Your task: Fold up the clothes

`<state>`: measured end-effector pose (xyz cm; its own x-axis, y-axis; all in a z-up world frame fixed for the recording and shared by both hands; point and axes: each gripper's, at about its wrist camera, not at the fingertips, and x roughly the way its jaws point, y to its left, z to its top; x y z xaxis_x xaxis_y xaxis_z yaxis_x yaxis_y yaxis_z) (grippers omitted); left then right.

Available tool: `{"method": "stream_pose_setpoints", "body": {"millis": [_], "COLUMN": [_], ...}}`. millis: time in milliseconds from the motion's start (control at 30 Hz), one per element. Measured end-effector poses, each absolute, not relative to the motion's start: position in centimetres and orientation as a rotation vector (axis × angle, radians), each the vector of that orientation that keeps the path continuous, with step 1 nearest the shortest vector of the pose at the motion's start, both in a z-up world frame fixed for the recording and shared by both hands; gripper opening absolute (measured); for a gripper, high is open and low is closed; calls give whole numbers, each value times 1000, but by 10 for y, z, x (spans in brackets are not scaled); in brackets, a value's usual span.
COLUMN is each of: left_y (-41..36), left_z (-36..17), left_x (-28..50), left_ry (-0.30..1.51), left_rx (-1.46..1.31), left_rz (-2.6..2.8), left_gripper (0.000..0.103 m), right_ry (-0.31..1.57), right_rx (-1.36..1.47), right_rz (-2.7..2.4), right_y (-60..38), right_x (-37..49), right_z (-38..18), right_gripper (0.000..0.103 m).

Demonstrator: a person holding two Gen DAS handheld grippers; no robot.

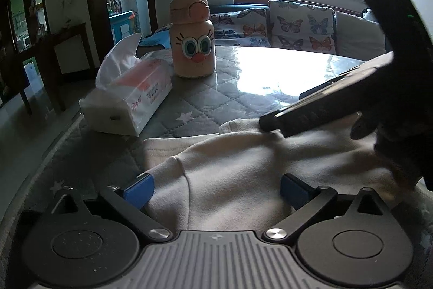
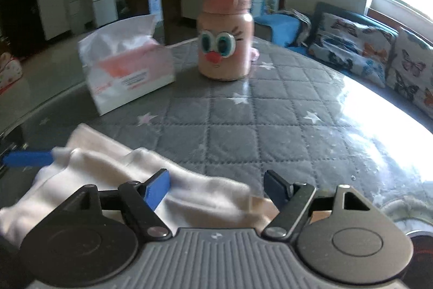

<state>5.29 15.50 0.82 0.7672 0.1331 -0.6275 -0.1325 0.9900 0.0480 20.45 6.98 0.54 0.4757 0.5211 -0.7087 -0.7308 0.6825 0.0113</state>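
Observation:
A cream-white garment (image 1: 243, 169) lies crumpled on the grey quilted table cover (image 1: 216, 99). My left gripper (image 1: 216, 191) is open, its blue pads on either side of a fold of the cloth. My right gripper (image 2: 219, 188) is open too, with the garment (image 2: 135, 180) lying between and under its jaws. In the left wrist view the right gripper (image 1: 273, 123) reaches in from the right, its dark tip low on the far edge of the cloth. In the right wrist view one blue fingertip (image 2: 27, 158) of the left gripper shows at the left edge of the cloth.
A peach cartoon-face bottle (image 1: 193, 37) and a tissue box (image 1: 127, 96) stand at the back of the table, beyond the garment. A sofa with butterfly cushions (image 1: 300, 26) runs behind the table under a bright window. The table's left edge drops to the floor.

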Motion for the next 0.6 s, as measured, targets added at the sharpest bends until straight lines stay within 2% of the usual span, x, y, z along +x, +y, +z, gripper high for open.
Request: {"method": "stream_pose_setpoints", "body": {"millis": [67, 600], "left_y": [155, 158], "left_z": [8, 12], "left_x": [54, 43], "left_ry": [683, 680], "left_rx": [-1, -18], "left_rz": [146, 166], "left_gripper": [103, 103], "right_ry": [754, 689], "right_rx": [-307, -394], "right_rz": [773, 775], "right_y": [71, 49], "right_x": [208, 184], "right_z": [3, 22], "right_gripper": [83, 86]}}
